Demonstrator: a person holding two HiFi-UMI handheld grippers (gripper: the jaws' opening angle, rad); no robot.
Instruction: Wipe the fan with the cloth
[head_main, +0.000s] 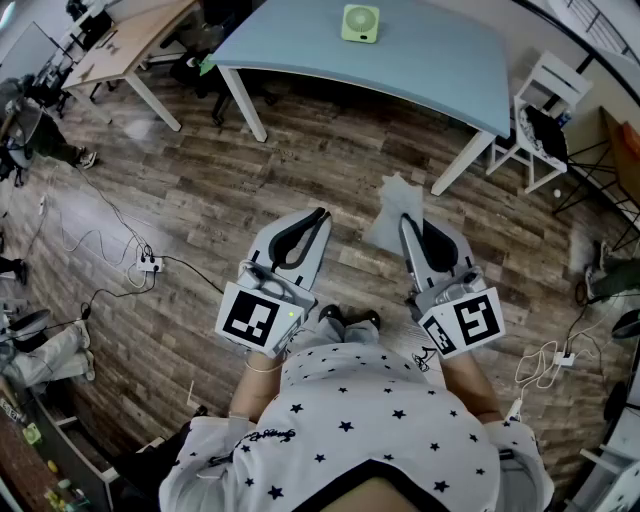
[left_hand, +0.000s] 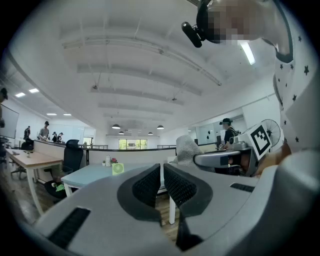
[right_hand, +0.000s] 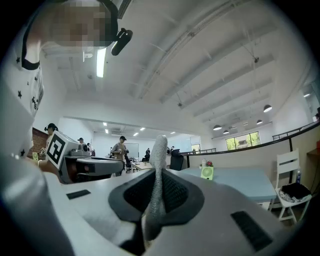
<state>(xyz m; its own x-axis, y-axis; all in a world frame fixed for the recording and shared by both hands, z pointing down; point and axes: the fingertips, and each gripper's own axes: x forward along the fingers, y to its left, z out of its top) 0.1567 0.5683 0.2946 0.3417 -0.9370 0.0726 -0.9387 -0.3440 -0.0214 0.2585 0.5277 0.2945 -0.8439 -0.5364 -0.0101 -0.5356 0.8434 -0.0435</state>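
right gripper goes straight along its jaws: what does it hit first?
Looks free: the right gripper, shut on the grey cloth, aims above the light blue table, left of the small green fan. Depth unclear.

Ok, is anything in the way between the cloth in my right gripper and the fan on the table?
Nothing visible. The right gripper holds the cloth over open wood floor; ahead stands the blue table, with bare tabletop in front of the green fan. The left gripper is off to the side, shut and empty.
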